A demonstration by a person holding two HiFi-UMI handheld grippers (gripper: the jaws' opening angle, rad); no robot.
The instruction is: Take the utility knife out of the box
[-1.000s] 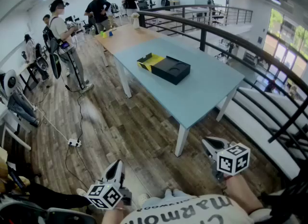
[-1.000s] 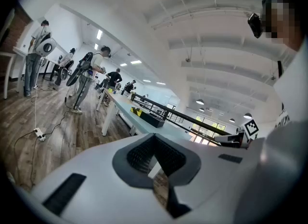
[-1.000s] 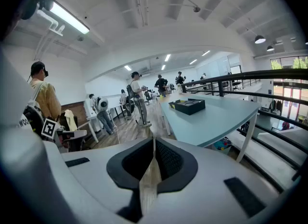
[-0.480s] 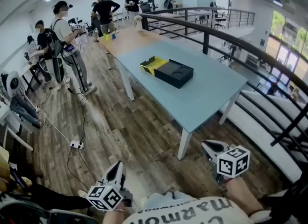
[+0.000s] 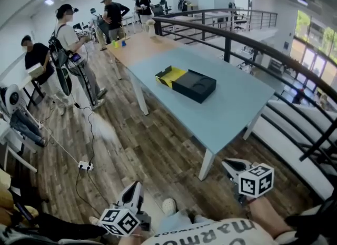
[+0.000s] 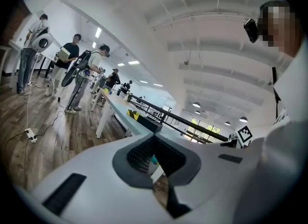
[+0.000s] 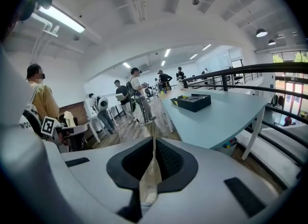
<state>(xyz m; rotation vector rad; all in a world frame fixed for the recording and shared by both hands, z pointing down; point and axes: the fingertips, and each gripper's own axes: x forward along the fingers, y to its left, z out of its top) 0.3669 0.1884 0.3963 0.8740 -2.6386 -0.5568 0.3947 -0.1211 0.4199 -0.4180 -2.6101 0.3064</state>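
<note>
My left tongs (image 5: 136,188) and right tongs (image 5: 229,165) hang low, clenched empty — the open box (image 5: 192,85) lies well ahead on the tabletop (image 5: 231,113).

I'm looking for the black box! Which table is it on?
The light blue table, the nearer one, carries the black box; the wooden table stands farther back beyond it.
</note>
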